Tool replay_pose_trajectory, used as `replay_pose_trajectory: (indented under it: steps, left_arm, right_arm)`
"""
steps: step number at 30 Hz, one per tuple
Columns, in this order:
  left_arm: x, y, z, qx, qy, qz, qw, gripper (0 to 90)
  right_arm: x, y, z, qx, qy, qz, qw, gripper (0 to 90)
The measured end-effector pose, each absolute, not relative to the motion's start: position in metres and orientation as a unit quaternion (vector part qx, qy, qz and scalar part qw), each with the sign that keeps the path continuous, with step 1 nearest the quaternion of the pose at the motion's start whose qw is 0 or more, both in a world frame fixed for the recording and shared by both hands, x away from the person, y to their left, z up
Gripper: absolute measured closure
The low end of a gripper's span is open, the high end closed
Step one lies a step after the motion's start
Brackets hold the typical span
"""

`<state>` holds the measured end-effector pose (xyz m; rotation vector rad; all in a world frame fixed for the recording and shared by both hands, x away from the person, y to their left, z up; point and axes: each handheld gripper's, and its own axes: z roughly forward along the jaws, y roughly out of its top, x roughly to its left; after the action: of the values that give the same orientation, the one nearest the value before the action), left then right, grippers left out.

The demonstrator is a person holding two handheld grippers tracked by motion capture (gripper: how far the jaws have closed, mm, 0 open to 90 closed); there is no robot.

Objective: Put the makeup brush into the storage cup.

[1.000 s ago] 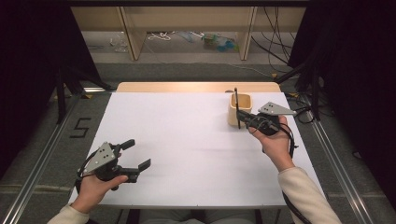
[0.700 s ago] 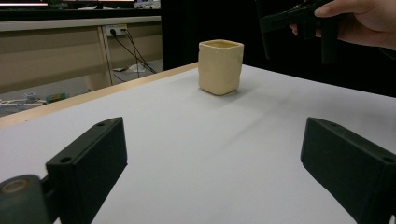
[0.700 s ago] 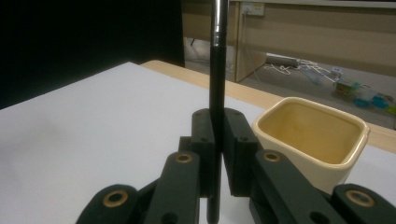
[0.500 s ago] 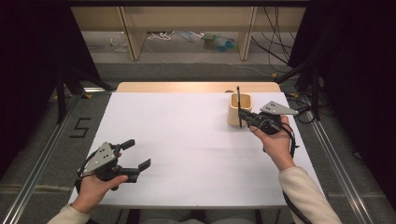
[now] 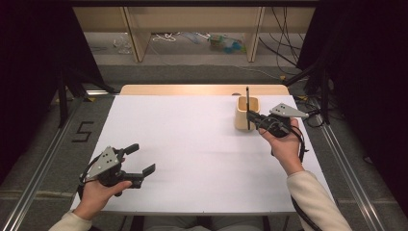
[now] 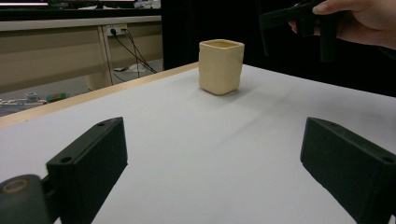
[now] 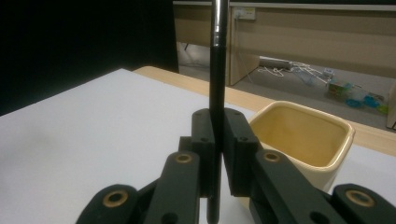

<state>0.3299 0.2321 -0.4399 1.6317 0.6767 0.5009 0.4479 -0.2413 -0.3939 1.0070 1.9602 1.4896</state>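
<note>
Since the earlier frames, little has moved: the pen (image 5: 248, 108) and the right gripper (image 5: 252, 117) have shifted slightly toward the cup (image 5: 247, 113), from its right edge to over its front; the left gripper (image 5: 140, 159) sits where it was.

Right gripper: held in the person's right hand (image 5: 284, 147) at the far right of the table (image 5: 192, 139), jaws clamped together on the thin black pen. In the right gripper view the pen (image 7: 217, 93) stands upright between the closed jaws, its lower tip showing just below them and its shaft running up past a silver band out of the top of the frame. The cup (image 7: 303, 140), cream outside and yellow inside, sits just beyond and to the right of the jaws, mouth up.

Left gripper: held in the left hand (image 5: 96, 195) at the near left corner, well apart from the cup. Its jaws stand wide apart with nothing between them. In the left gripper view the cup (image 6: 221, 66) stands upright on the white surface far ahead, with the right hand (image 6: 359, 21) above and to its right.

Whether the pen's tip touches the cup cannot be told.
</note>
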Motion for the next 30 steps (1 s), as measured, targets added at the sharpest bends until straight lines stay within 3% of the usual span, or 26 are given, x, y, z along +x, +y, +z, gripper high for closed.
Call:
replay_pose_trajectory:
  steps: [30]
  left_arm:
    - [0.3300,0.2323,-0.4396,0.705,0.293,0.218,0.608,7.1]
  right_arm:
    - [0.4533,-0.2429,-0.3916,0.378,0.698,0.554,0.251,84.4]
